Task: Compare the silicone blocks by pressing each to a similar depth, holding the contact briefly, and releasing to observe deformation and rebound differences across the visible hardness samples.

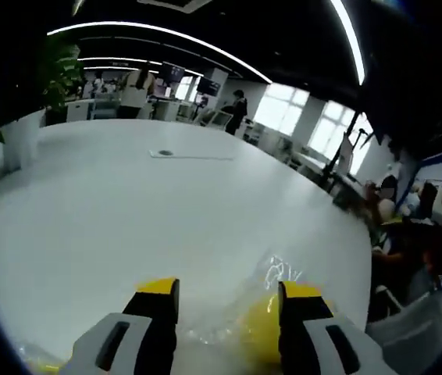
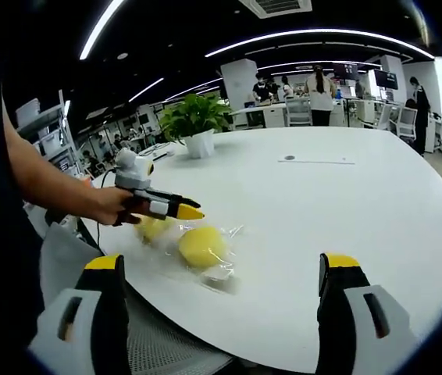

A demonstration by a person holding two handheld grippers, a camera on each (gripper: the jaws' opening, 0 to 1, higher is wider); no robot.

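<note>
Right gripper (image 2: 221, 273) is hanging back off the table edge with its jaws spread wide, nothing between them. Just past it, a chair back (image 2: 158, 344) sits low by the rim of the white table (image 2: 346, 203). On the table near that edge is a clear bag (image 2: 197, 254) with yellow blocks (image 2: 201, 246) inside. The left gripper (image 2: 182, 211), held in a hand (image 2: 115, 207), hovers right over the bag, tips close together. From its own view the left gripper (image 1: 229, 293) has jaws parted, not clamped on anything, with the bag (image 1: 244, 312) and a block (image 1: 264, 328) just beyond the tips. Further back there's a plant (image 2: 194, 117) in a white pot, then office desks and people.
</note>
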